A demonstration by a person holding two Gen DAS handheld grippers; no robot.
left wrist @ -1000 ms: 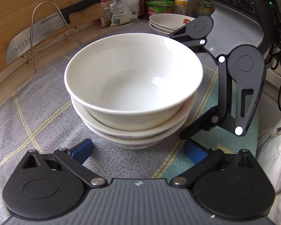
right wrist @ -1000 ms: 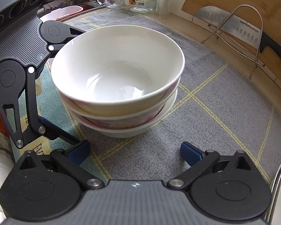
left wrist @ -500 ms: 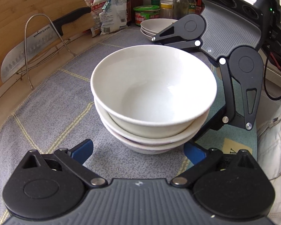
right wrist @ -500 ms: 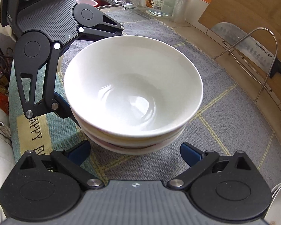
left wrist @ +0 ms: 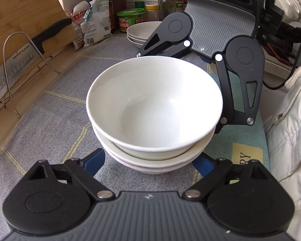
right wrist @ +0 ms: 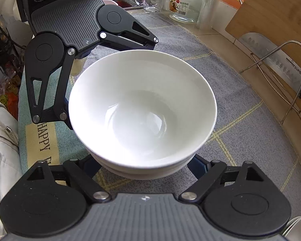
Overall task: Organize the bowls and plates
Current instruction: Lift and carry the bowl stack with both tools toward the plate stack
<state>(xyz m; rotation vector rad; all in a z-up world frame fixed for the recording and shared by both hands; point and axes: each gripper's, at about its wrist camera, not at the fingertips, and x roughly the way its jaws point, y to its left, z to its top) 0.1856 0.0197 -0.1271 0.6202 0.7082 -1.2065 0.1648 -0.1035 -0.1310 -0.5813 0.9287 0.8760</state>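
The bowl stack (left wrist: 154,108) stands on the mat (left wrist: 50,120). The left gripper (left wrist: 150,163) and the right gripper (right wrist: 144,165) straddle its base from opposite sides, jaws just closing; whether the pads press the bowls, I cannot tell. Plates (left wrist: 140,33) lie behind the stack.

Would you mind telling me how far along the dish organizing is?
Done: three bowls nested, plates stacked behind. In hand: left gripper and right gripper flank the bowls, jaws having just been closing around the base; left seems short of contact, right's is hidden. Remaining: probably moving the bowls.
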